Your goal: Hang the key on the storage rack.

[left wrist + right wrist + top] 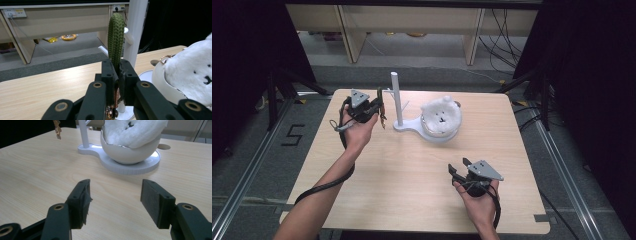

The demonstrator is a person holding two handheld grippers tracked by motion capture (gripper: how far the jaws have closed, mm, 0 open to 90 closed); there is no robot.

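Near the table's (362,165) far edge, the left gripper (381,106) pinches a green braided strap (115,40); the right gripper (458,167), near the front edge, is spread wide and holds nothing.

A pale wooden table (377,180) stands on grey floor (242,165), with light wooden shelving (412,25) beyond.
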